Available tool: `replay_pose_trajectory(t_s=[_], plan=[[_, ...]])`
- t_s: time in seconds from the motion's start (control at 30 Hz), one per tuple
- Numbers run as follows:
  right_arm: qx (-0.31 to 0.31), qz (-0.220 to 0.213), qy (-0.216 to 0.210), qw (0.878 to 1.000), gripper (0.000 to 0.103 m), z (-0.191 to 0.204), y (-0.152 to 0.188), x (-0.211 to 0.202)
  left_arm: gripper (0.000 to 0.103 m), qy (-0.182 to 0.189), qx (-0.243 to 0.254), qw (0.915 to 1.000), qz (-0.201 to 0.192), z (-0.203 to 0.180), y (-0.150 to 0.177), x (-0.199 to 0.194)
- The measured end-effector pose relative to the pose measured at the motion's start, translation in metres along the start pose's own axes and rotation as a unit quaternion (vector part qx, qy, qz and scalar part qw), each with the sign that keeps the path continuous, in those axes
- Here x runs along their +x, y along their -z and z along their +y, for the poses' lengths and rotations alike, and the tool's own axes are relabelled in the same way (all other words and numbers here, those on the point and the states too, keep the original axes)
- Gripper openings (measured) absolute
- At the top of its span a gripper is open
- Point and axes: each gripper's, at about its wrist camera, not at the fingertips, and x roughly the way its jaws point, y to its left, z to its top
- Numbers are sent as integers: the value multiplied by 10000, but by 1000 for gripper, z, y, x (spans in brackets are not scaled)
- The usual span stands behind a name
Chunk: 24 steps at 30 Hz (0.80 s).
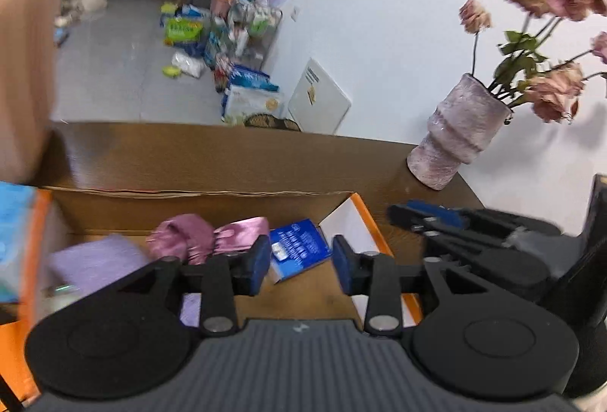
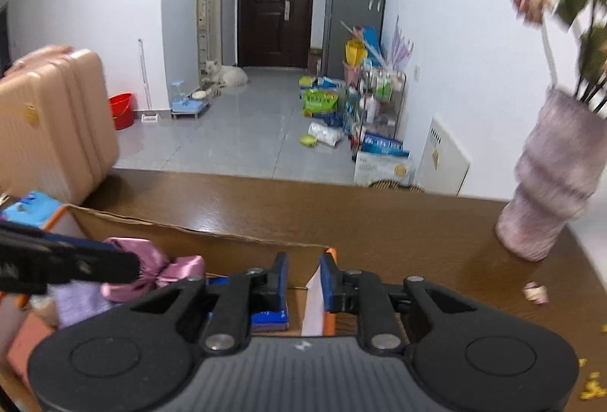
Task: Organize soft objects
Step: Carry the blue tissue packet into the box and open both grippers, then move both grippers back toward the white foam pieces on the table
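Left gripper [image 1: 301, 269] over the open cardboard box [image 1: 197, 197] on the brown desk [image 1: 227, 154], fingers apart and empty. Right gripper [image 2: 302, 277] at the box's right wall, fingers narrowly apart astride the white-and-orange flap [image 2: 316, 302], apparently not clamped on it. Inside the box: pink satin bundle [image 1: 212, 235] at about 10 o'clock from the left fingers, lavender folded cloth [image 1: 95, 260] further round at 9 o'clock, blue packet [image 1: 299, 247] right between the fingers at 12 o'clock. Satin likely light, limp and slippery, so best pinched at a bunched knot, not a loose edge. Lavender cloth likely soft and grippier, best taken across a folded edge. Pink vase [image 1: 459, 135] at 2 o'clock, likely fragile.
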Motion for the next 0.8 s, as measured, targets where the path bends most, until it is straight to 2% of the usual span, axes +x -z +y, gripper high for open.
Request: replay_pose_trajectory(t_s=[0.03,0.1,0.2,0.23,0.27,0.3,0.37,0.53,0.6,0.73,0.8], plan=[[-71,-30,-18,10000,27,-1,0,-13,41,-131,29,9999,-16,0,4,-16],[-198,-211,-79,9996,43,1,6,-47,42,-309,116,9994,-97,-1,12,-44],[-323,-347,-50,9989,48,2,18,-87,53,-682,265,9969,-282,2,35,-88],[-329,-384,-28,9987,50,2,22,-98,60,-923,365,9944,-357,3,46,-102],[-319,-443,-4,9985,58,2,26,-110,65,-1146,473,9913,-444,4,57,-115],[-301,-496,12,9983,67,2,30,-120,68,-1318,579,9882,-533,3,66,-126],[-269,-651,49,9975,76,5,39,-139,73,-1526,684,9830,-755,1,82,-149],[-279,-777,-42,9966,78,15,64,-177,76,-1581,594,9799,-1058,0,107,-196],[-207,-823,-47,9964,78,17,74,-189,81,-1624,610,9778,-1172,-4,117,-210],[-55,-963,-79,9953,79,18,96,-212,89,-1804,683,9698,-1490,-14,149,-234],[-10,-1034,-120,9946,80,20,114,-226,89,-1961,835,9640,-1592,-19,171,-242]])
